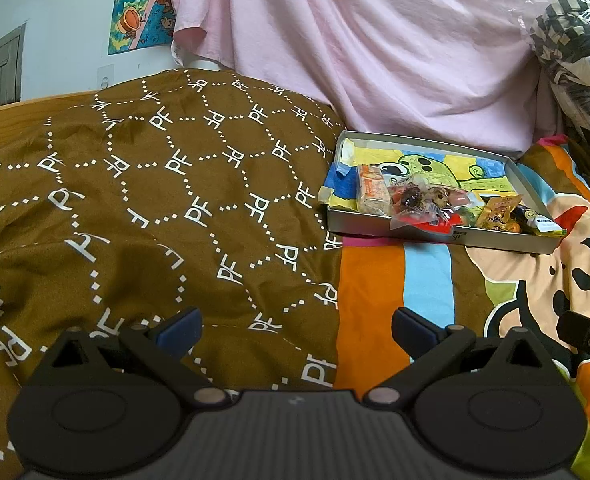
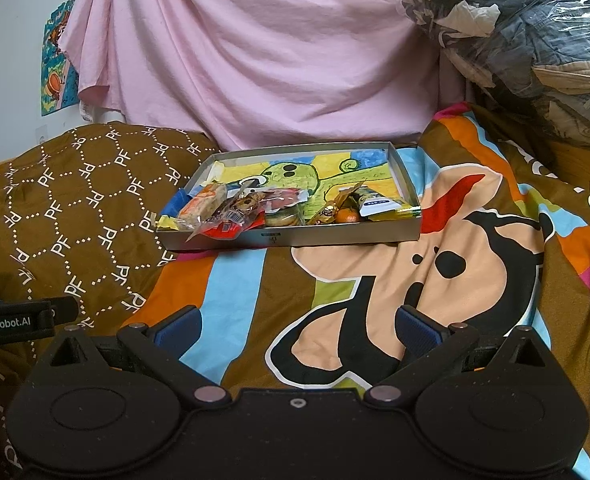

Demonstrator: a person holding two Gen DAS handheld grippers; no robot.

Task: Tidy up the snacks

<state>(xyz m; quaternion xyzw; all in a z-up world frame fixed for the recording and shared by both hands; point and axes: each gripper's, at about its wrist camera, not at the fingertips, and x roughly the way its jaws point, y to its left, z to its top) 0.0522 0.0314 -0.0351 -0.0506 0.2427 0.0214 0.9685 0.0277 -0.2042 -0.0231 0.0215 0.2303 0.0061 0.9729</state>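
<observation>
**Both grippers empty, tray ahead**

I hold the left gripper (image 1: 297,330) and right gripper (image 2: 297,330) with fingers spread, holding nothing. Snacks (image 2: 255,204) sit along the near wall of the tray (image 2: 295,236) on the bed, straight ahead of my right, long axis crosswise; right looks nearer.

My left wrist camera looks forward, low over the brown quilt (image 1: 143,200), with the snack tray (image 1: 435,236) ahead to its right. My right wrist camera faces the tray (image 2: 287,236) nearly head-on across the cartoon blanket (image 2: 415,280). Both share tray, pink sheet (image 2: 255,60) and poster (image 1: 143,4).
</observation>
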